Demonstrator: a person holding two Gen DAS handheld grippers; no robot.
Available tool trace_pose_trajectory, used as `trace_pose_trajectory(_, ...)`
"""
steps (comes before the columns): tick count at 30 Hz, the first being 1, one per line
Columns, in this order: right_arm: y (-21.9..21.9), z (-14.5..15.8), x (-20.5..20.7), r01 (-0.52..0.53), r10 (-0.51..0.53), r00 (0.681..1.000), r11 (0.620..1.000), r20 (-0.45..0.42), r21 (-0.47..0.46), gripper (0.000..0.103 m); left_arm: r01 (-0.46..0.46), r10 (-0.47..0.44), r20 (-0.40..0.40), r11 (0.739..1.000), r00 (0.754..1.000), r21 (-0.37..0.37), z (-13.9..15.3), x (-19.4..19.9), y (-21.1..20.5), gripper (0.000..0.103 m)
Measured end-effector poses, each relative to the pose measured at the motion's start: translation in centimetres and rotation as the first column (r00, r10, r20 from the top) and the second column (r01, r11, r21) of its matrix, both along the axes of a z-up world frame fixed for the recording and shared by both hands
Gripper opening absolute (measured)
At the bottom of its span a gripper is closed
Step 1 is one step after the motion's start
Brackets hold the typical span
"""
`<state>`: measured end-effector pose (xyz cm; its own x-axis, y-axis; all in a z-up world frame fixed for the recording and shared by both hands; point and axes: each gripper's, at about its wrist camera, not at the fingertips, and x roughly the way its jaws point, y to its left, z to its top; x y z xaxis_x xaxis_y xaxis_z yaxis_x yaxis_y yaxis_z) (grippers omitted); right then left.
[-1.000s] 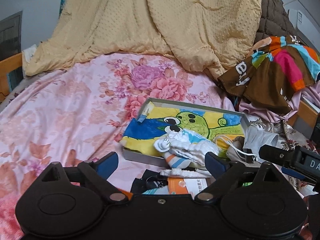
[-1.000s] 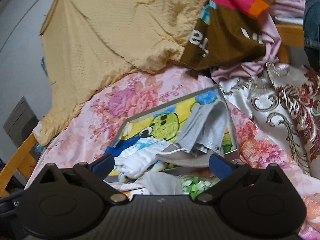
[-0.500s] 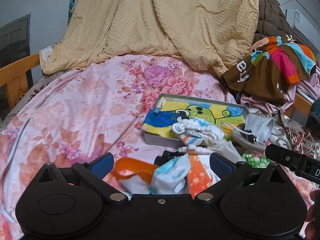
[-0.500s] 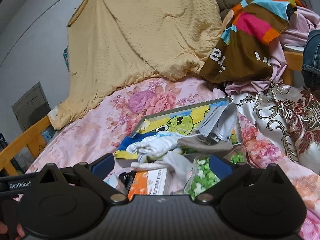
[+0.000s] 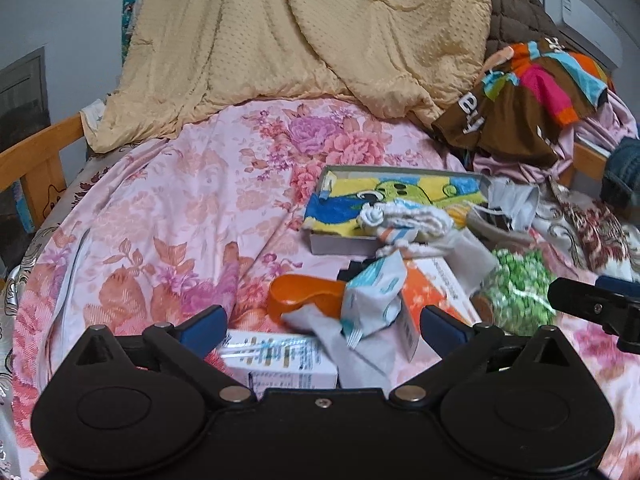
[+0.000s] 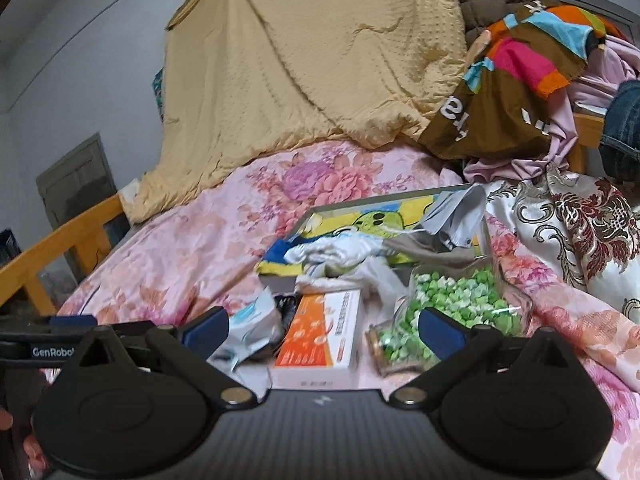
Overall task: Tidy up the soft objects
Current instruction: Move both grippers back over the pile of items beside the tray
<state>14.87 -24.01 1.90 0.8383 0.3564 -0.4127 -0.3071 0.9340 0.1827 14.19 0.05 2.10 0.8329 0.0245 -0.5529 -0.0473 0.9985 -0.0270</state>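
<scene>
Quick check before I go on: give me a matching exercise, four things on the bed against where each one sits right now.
Things:
1. grey face mask
2. jar of green paper stars
3. orange medicine box
4. yellow quilt

Places:
A. lying on its side, right of the orange box
B. heaped at the far end of the bed
C. draped over the shallow box's right corner
D. flat on the sheet, between the open right gripper's fingers in its own view

Pairs: 1-C, 2-A, 3-D, 4-B
</scene>
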Motion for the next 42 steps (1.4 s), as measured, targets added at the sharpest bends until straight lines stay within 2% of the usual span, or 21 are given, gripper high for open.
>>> trace_pose_trajectory(7,1.5,-0.6,-1.6,-0.028,0.027,0.999,0.998,-0.02,-0.056,0.103,0.063,-0.06,-0.048,0.997,0.997,0.046,-1.6,-1.1,0.4,0.102)
trace_pose_trajectory(13,2.4,-0.9,-2.2,-0.045,0.042,0.999,0.995,-0.03,-0.088,0.103,0.065,-0.062,-0.079,0.997,0.995,0.047,-2.7,-1.0,1.1,0.102)
trace_pose_trajectory(25,3.5,-2.0,-1.4,-0.08,0.071,0.995,0.987,-0.067,-0.14,0.103,0.107,-0.093,-0.132,0.99,0.987,0.097,-4.4,0.3,2.4,0.102)
trace_pose_trajectory(32,4.9,-3.0,-0.8,-0.12,0.102,0.99,0.974,-0.099,-0.194,0.103,0.155,-0.137,-0.142,0.98,0.98,0.123,-5.1,1.2,3.0,0.102)
trace_pose_trajectory(37,5.7,-4.1,0.1,-0.166,0.14,0.979,0.97,-0.15,-0.177,0.103,0.194,-0.178,-0.135,0.973,0.975,0.121,-5.5,2.1,3.4,0.102)
trace_pose_trajectory(42,6.5,-4.7,0.9,-0.158,0.132,0.981,0.969,-0.142,-0.193,0.103,0.236,-0.223,-0.107,0.964,0.969,0.126,-5.7,2.7,3.6,0.102)
